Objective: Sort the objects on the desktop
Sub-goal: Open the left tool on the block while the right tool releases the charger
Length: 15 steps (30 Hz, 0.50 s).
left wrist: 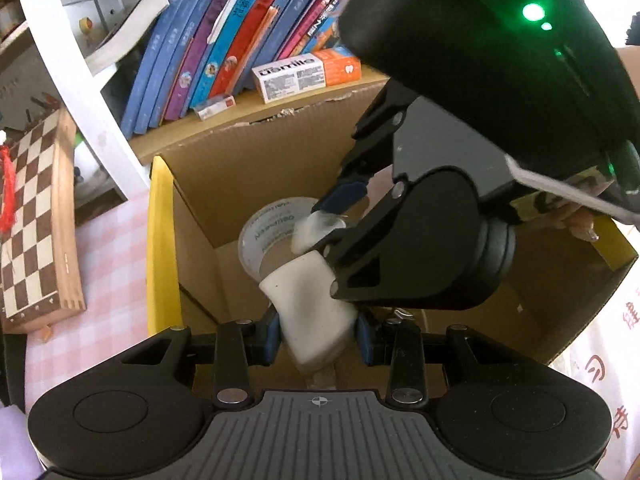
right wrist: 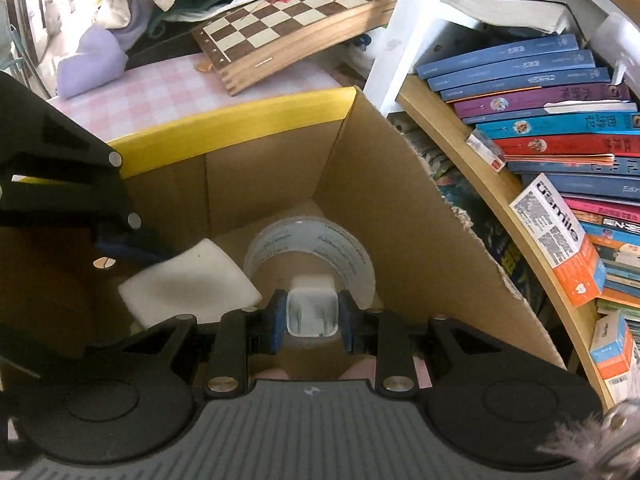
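Note:
An open cardboard box (left wrist: 160, 240) (right wrist: 240, 120) with a yellow-edged flap holds a roll of clear tape (left wrist: 272, 216) (right wrist: 352, 252) on its floor. Both grippers point down into it. My left gripper (left wrist: 318, 338) (right wrist: 136, 260) is shut on a white foam-like block (left wrist: 308, 292) (right wrist: 188, 280), which hangs over the box floor. My right gripper (right wrist: 312, 320) (left wrist: 320, 226) is shut on a small white plug-like cube (right wrist: 312, 308) (left wrist: 310, 232), just above the tape roll. The two grippers are close together, with the right one above and beyond the left in the left wrist view.
A shelf of books (left wrist: 224, 40) (right wrist: 540, 120) with a white and orange carton (left wrist: 304, 74) (right wrist: 560, 240) stands right behind the box. A wooden chessboard (left wrist: 32, 216) (right wrist: 296, 12) lies on the pink checked tablecloth (left wrist: 112, 248). A heap of cloth (right wrist: 92, 56) lies beyond it.

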Motion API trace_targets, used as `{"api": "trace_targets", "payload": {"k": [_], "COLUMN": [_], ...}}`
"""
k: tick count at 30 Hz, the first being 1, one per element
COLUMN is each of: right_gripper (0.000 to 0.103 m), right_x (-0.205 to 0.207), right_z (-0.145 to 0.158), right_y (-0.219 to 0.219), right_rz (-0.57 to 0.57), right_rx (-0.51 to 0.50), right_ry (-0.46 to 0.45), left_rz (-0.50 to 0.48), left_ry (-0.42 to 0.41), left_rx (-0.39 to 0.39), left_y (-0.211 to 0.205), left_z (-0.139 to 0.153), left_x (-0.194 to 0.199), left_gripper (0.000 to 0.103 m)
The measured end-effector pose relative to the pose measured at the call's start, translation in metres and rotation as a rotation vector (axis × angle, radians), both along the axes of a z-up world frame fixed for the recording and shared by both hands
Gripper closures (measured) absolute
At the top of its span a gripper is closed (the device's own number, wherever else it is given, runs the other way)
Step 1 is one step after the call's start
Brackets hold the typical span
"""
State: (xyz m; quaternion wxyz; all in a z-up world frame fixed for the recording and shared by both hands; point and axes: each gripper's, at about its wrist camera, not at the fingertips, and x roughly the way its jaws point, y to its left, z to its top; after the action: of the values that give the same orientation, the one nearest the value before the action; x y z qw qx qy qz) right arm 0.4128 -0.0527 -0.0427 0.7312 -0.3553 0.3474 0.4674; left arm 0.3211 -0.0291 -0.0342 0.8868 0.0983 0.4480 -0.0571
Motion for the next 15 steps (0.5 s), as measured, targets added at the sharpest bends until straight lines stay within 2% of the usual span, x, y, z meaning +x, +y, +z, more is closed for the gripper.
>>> {"api": "trace_targets", "payload": {"k": [8,15], "right_gripper": [0.078,0.063], "right_x": [0.0052,0.0076], "right_z": [-0.002,0.0052], "right_y": [0.0019,-0.0061], "right_rz": [0.001,-0.036], "right_rx": [-0.009,0.025], "right_ry": [0.018,0.014], "left_rz": [0.0,0.001], "left_ry": [0.009,-0.011], "left_rx": [0.003,0.007], "left_y": [-0.0003,0.0011], "left_z": [-0.0003,0.0046], "left_x": [0.002,-0.0017], "left_gripper": [0.065,0.058]}}
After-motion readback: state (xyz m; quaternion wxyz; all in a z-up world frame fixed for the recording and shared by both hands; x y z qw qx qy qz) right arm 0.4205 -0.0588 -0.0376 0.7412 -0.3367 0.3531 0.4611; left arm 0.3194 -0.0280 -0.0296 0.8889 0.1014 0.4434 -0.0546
